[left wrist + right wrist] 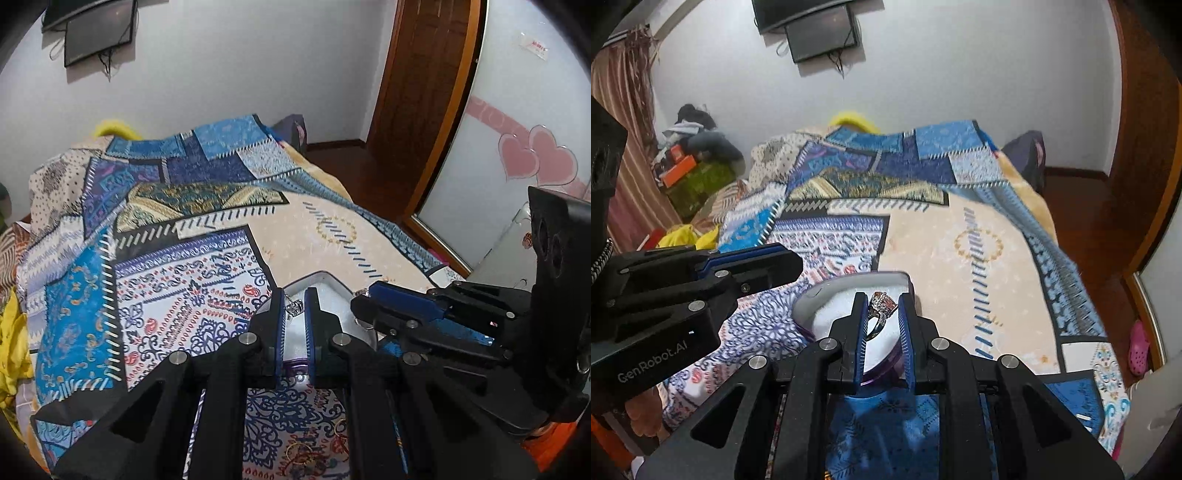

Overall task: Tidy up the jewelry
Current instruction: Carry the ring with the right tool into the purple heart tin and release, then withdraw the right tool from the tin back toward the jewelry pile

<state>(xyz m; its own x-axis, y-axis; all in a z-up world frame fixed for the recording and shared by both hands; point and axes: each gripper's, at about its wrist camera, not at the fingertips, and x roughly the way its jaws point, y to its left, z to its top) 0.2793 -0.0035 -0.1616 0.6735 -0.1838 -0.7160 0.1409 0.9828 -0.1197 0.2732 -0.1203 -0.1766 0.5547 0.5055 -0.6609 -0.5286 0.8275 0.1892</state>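
At the left of the right wrist view, the left tool [790,264] reaches in sideways over a bed [979,236] spread with a blue patchwork quilt. From its own camera, at centre frame, it is clenched on a small silver pendant [295,307]. Just below centre in the right wrist view, the right tool [884,308] grips a silver ring [881,306] with an orange stone. Both hang above a white-lined jewelry box [827,291] resting open on the quilt. Lower centre of the left view, gold hoops [299,452] lie on the quilt.
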